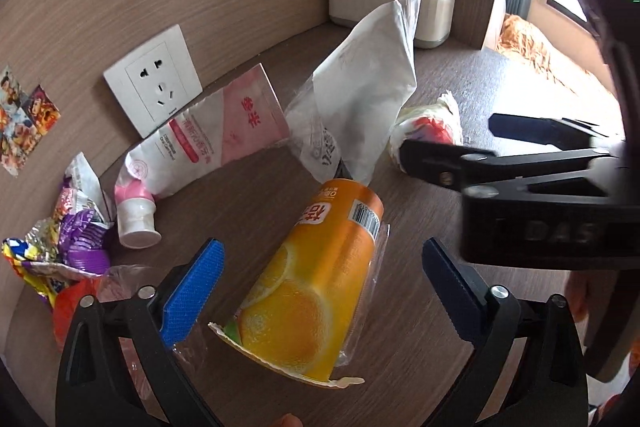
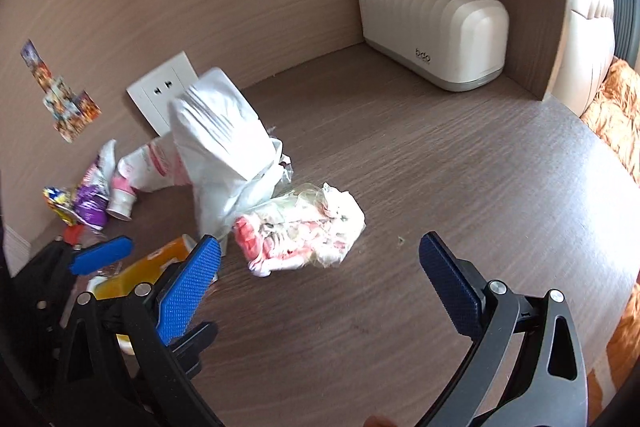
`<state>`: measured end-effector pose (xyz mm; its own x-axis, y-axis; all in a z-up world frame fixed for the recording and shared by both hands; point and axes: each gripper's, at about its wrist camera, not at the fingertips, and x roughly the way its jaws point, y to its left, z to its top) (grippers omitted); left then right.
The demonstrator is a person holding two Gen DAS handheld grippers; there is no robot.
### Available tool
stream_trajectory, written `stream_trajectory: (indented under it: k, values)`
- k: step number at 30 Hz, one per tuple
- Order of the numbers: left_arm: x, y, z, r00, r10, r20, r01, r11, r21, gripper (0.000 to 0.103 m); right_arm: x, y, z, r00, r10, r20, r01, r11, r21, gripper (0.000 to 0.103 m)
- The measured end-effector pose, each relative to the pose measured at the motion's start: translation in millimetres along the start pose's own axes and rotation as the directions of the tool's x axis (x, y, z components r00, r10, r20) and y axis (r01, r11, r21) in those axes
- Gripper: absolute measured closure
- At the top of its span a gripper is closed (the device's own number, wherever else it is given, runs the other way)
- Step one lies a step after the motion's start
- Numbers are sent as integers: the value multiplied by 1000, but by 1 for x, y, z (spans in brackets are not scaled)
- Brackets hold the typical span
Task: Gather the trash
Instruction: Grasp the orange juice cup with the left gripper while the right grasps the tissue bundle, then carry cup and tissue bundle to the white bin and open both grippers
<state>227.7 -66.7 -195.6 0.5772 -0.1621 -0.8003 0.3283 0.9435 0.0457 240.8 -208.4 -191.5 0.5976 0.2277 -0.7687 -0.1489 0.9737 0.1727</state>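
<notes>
From my right wrist view, my own left pad (image 2: 188, 291) and the left gripper (image 2: 104, 251) cover most of the orange carton (image 2: 152, 267), so only a strip of it shows, and the white bag (image 2: 224, 151) hides the lower wall socket (image 2: 160, 91) in part and most of the pink pouch (image 2: 148, 167). From my left wrist view, the right gripper (image 1: 452, 143) is blurred and runs off the right edge, covering one end of the crumpled wrapper (image 1: 424, 127). The heap of coloured wrappers (image 1: 68, 239) is too crumpled to tell apart, and the print on the carton (image 1: 320, 267) is too small for me to read.
</notes>
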Motion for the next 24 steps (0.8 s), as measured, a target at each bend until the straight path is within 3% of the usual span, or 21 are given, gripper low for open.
stream_trajectory:
  k: [3, 5, 6, 7, 8, 9, 10, 24]
  values:
    - [-1, -6, -4, 1000, 14, 5, -14, 999, 50, 25, 13, 2, 1, 999, -36, -22, 36, 999, -12, 4]
    - [-1, -12, -7, 999, 27, 16, -29, 995, 96, 41, 16, 3, 2, 999, -36, -17, 36, 999, -12, 4]
    - [-1, -15, -8, 999, 29, 18, -31, 994, 109, 45, 16, 3, 2, 999, -42, -10, 42, 999, -13, 8]
    - [-1, -17, -9, 1000, 20, 13, -22, 993, 117, 52, 16, 5, 2, 999, -43, -13, 42, 999, -22, 22]
    - [-1, -19, -9, 1000, 11, 9, -12, 993, 119, 57, 16, 6, 2, 999, -48, -12, 47, 998, -32, 28]
    - [-2, -21, -10, 1000, 12, 13, -13, 992, 123, 57, 15, 8, 1, 998, -59, -3, 59, 997, -45, 38]
    - [-3, -22, -11, 1000, 15, 20, -18, 992, 128, 58, 14, 9, 1, 998, -62, -5, 61, 996, -59, 41]
    - [-40, -41, -8, 996, 25, 90, -38, 989, 143, 60, -52, 2, -16, 996, -68, 54, 70, 996, -55, 43]
